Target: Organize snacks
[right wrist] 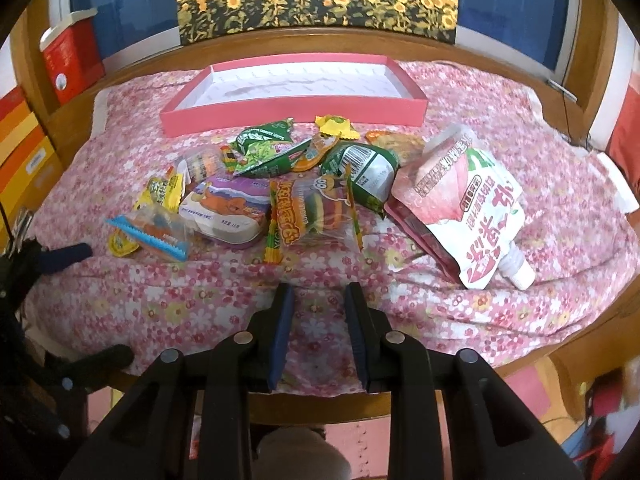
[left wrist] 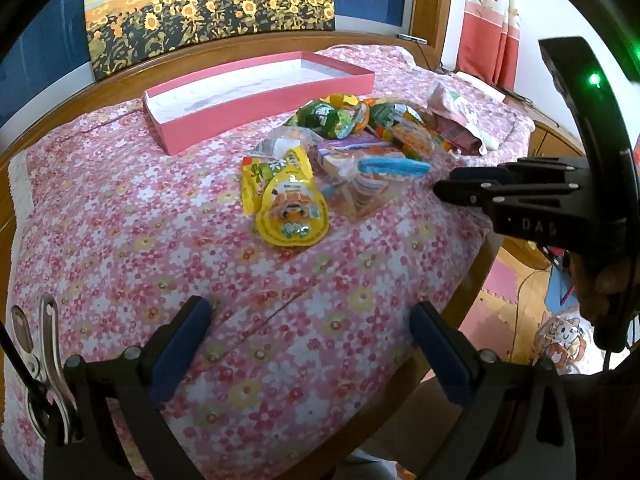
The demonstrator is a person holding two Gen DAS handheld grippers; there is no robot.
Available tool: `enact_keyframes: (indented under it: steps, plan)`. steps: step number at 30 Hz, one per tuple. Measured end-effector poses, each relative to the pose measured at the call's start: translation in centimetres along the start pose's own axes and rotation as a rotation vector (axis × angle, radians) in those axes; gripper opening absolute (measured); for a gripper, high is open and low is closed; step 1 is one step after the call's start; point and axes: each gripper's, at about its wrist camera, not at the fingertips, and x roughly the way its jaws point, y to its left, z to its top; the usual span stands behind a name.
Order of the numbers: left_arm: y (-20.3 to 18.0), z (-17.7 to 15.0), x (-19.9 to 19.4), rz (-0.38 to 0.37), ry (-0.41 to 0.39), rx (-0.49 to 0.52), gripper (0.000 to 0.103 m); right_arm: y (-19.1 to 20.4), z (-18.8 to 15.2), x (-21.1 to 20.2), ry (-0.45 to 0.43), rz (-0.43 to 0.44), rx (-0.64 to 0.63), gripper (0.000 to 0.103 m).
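Fingers: left gripper (left wrist: 308, 344) spread wide, right gripper (right wrist: 318, 332) narrowly parted, both empty, poised near the snack pile (right wrist: 288, 188), presumably to load the far pink tray (right wrist: 294, 114).

A sunflower painting (right wrist: 316, 0) leans behind the table. A floral cloth (left wrist: 120, 240) covers it. Red and orange boxes (right wrist: 24, 136) stand at the left.

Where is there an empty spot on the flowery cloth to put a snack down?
The pink box is empty inside. Bare cloth also lies between the snack pile and the near table edge, around the right gripper, and left of the yellow pouch. It is crowded from the pile across to the peach drink pouch.
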Motion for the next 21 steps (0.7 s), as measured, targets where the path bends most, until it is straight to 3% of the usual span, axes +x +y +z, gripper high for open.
enact_keyframes:
  steps: [21]
  plan:
    - [-0.14, -0.27, -0.02, -0.010, -0.009, 0.024, 0.102, 0.48, -0.10, -0.04, -0.003, -0.021, -0.055, 0.028]
